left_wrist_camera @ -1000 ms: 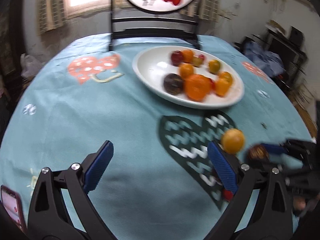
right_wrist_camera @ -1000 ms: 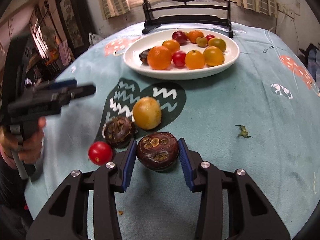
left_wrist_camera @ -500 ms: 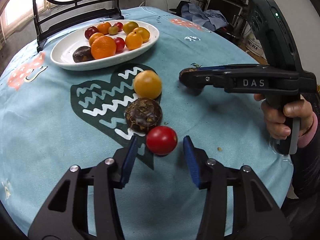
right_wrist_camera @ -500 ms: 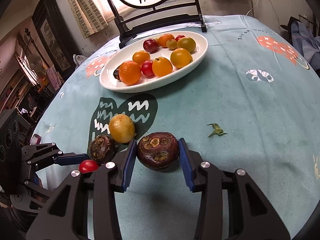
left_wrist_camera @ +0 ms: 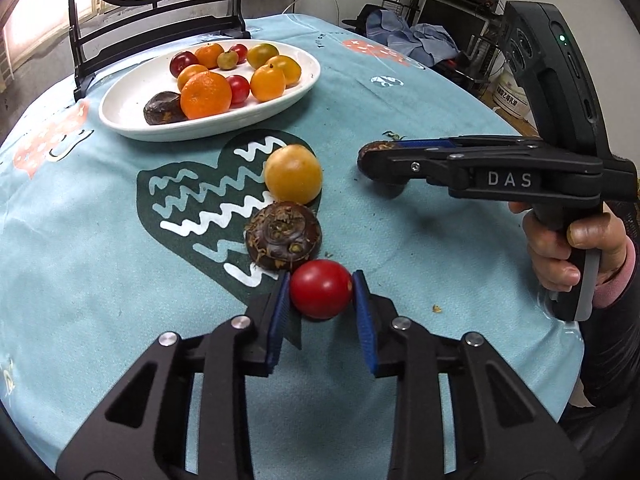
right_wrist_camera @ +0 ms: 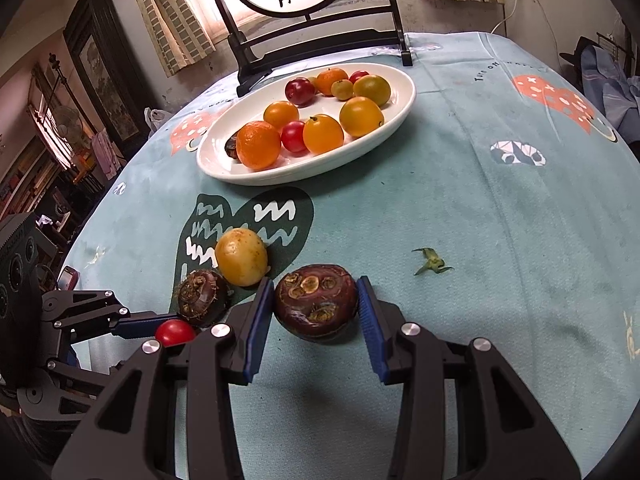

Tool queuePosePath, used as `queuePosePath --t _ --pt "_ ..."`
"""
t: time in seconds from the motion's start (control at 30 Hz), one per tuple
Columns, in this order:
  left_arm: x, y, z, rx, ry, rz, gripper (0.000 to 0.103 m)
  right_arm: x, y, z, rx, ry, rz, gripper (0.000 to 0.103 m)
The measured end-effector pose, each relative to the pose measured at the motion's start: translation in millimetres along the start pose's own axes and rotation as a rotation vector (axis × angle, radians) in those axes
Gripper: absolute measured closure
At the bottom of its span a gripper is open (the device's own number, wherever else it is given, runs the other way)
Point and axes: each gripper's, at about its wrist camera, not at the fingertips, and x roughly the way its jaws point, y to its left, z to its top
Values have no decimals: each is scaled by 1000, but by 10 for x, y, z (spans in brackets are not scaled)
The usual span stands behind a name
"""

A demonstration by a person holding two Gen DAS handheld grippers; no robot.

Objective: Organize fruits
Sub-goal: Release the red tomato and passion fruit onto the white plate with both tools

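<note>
On the round table's teal heart-print cloth [left_wrist_camera: 100, 240], the left gripper [left_wrist_camera: 320, 292] has just closed onto the small red tomato [left_wrist_camera: 321, 289] near the front edge — a second fruit secured; the right gripper [right_wrist_camera: 316, 308] still clamps the dark brown, scarred round fruit [right_wrist_camera: 316, 302], both bound for the white oval plate [left_wrist_camera: 132, 108] near the far edge.

Bright curtained windows [right_wrist_camera: 180, 12] glow behind a dark wooden screen stand [right_wrist_camera: 316, 40]; a cluttered shelf with clothes [left_wrist_camera: 416, 36] lines the pale wall.
</note>
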Motion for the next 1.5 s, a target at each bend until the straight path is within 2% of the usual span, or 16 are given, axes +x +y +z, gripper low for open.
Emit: queuePosePath --t 0.1,0.27,0.4,0.53,0.67,0.93,1.2,1.27,1.33,1.4,1.5 --pt "-59 16 9 -5 -21 -21 71 -4 -15 7 13 -7 30 61" --pt "-239 107 76 -46 -100 -70 71 -67 34 67 17 -72 111 60" --pt "-322 290 327 -135 -169 -46 71 -92 65 234 60 -160 167 60" --pt "-300 552 697 -239 -234 48 71 -92 63 473 98 -278 128 60" --pt "-143 836 1014 -323 -247 125 71 60 47 736 103 -321 65 60" --pt "97 1258 1309 -388 -251 220 72 412 -91 1100 110 -315 15 60" --pt "322 1505 1463 -421 -226 258 71 704 -122 1289 105 -289 5 60" --pt "308 1497 1459 -421 -226 266 66 681 -113 1284 109 -290 15 60" --pt "228 1463 1445 -425 -252 290 38 608 -92 1272 112 -300 24 59" --pt "91 1403 1424 -423 -287 318 32 511 -52 1250 103 -308 33 59" --pt "-116 1289 1368 -418 -330 336 17 390 35 1164 77 -294 49 59"
